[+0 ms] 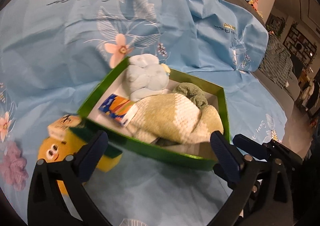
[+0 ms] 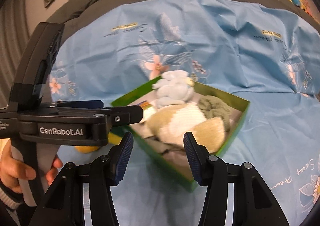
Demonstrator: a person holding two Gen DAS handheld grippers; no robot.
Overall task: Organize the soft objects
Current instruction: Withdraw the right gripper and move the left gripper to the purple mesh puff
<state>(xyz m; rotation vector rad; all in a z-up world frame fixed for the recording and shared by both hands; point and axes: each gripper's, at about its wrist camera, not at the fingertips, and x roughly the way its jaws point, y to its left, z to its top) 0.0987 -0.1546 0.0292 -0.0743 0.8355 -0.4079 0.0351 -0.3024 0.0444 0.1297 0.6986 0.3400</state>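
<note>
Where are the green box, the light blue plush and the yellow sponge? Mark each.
green box [image 1: 160, 151], left wrist view, near wall.
light blue plush [image 1: 147, 77], left wrist view, its body.
yellow sponge [image 1: 111, 163], left wrist view, yellow corner.

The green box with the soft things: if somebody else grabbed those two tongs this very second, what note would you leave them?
Left tongs: open, empty, low in front of the green box's near wall.
Right tongs: open, empty, at the box's near corner.
In the box: light blue plush toy, green-and-white knit towel, dark green cloth, colourful tissue pack.
Still out on the blue sheet, left of the box: yellow-green sponge, orange plush with a small wrapped pack on it, purple yarn piece.
Left: put those into the box.
</note>
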